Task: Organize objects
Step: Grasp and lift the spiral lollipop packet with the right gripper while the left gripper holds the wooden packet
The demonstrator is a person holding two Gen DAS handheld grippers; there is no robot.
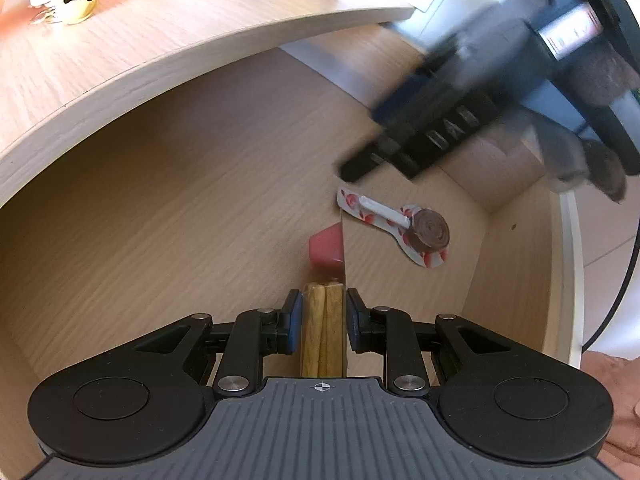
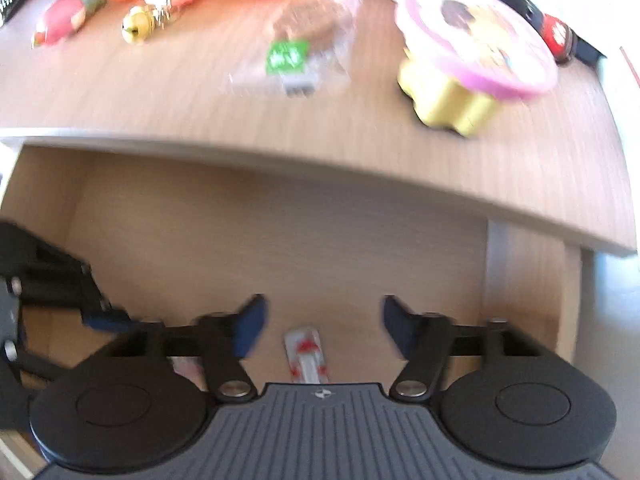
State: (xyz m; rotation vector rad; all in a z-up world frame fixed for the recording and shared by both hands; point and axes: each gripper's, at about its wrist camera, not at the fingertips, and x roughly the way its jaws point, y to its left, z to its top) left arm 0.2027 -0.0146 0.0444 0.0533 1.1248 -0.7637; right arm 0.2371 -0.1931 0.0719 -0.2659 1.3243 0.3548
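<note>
Left wrist view: my left tongs (image 1: 322,328) clamp the stiff, light wooden sticks (image 1: 323,332) mid-length; right tongs (image 2: 324,330) hang open above the wrapped lollipop (image 2: 306,354).

free: drawer floor (image 1: 180,200) lying bare left | blocking: divider (image 1: 345,248) standing mid-drawer, lollipop (image 1: 400,226) lying right of it, desk edge (image 1: 200,60) overhanging back | right gripper (image 2: 322,324) hanging over lollipop

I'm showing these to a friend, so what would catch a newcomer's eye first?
Probably the left claw, shut on a bundle of wooden sticks over the open drawer. Next, the wrapped spiral lollipop lying on the drawer floor under the open right claw. Then the pink-lidded yellow container on the desk above.
</note>
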